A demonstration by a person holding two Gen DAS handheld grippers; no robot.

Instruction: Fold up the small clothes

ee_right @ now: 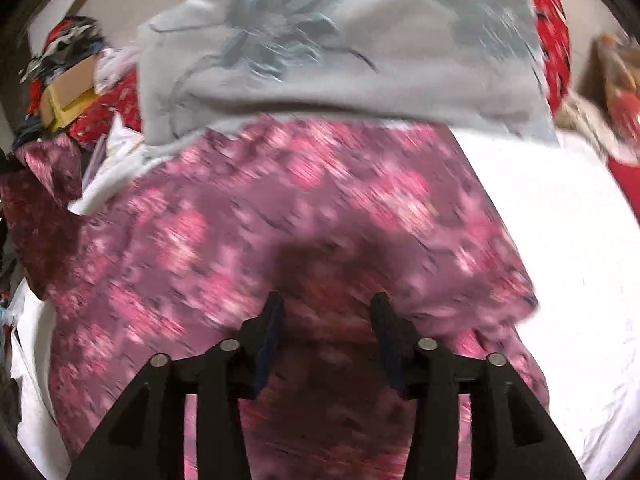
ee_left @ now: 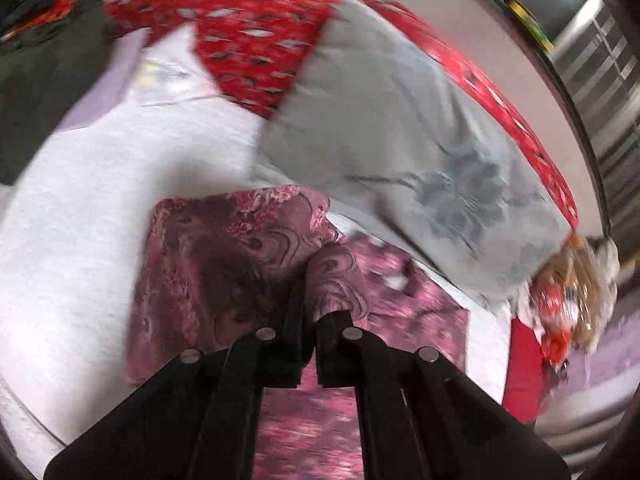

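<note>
A pink and purple floral garment (ee_right: 280, 216) lies spread on a white sheet (ee_right: 560, 240). In the left wrist view my left gripper (ee_left: 316, 316) is shut on a lifted fold of this garment (ee_left: 240, 248), which drapes over the fingers. In the right wrist view my right gripper (ee_right: 326, 308) is open, its fingers apart just above the middle of the garment, with its shadow on the cloth. Both views are blurred by motion.
A grey pillow with a blue flower print (ee_left: 400, 140) (ee_right: 340, 48) lies beyond the garment. Red patterned cloth (ee_left: 248, 32) lies behind it. A pile of clothes and a cardboard box (ee_right: 68, 84) sits at the left; dark cloth (ee_left: 44, 80) lies at the far left.
</note>
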